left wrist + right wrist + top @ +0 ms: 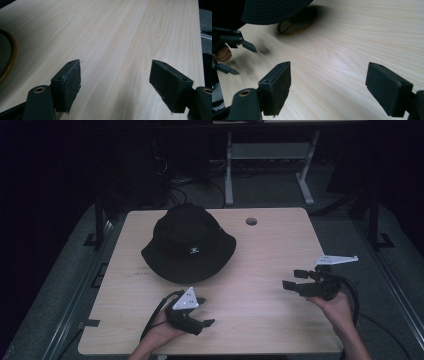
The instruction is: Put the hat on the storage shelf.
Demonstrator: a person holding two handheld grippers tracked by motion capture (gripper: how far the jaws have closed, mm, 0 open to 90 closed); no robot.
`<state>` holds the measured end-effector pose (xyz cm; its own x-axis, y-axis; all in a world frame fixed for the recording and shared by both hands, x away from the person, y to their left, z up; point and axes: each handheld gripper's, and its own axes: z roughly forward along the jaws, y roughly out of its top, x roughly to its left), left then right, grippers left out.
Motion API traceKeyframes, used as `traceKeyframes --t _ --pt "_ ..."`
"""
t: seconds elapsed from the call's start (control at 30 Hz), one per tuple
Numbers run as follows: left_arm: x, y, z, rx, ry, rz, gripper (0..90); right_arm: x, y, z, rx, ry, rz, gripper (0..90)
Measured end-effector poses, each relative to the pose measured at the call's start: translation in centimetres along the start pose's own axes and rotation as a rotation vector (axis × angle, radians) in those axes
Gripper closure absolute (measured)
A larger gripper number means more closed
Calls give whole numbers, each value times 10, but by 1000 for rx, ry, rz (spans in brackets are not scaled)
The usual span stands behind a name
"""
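A black fabric bucket hat (188, 244) with a small white emblem sits brim-down on the far left part of the pale wooden worktop (260, 255), and neither gripper touches it. The left gripper (202, 320) rests near the front edge, just near of the hat brim, its jaws spread wide over bare wood with nothing between them. The right gripper (292, 279) hangs at the right side, well apart from the hat, pointing left towards it, jaws likewise wide and empty. In the right gripper view a round dark disc with a brass-coloured rim (298, 21) lies partly under the hat's brim. This looks like the approach before any grasp: next, both grippers would need to close in on the brim from either side.
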<state>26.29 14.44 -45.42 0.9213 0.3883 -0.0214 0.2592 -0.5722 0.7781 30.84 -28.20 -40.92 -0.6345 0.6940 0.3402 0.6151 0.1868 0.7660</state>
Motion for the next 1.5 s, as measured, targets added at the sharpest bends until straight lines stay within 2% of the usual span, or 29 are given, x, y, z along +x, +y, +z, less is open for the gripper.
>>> traceKeyframes --t 0.2,1.07,1.5 --pt "0 0 0 3 6 -2 234 0 -10 -2 6 -4 -10 193" --pt "1 -1 0 9 16 -15 217 -4 -66 -15 -6 -22 44 187" --pt "2 -2 -1 6 18 -24 217 -3 -84 -25 -22 -32 54 186"
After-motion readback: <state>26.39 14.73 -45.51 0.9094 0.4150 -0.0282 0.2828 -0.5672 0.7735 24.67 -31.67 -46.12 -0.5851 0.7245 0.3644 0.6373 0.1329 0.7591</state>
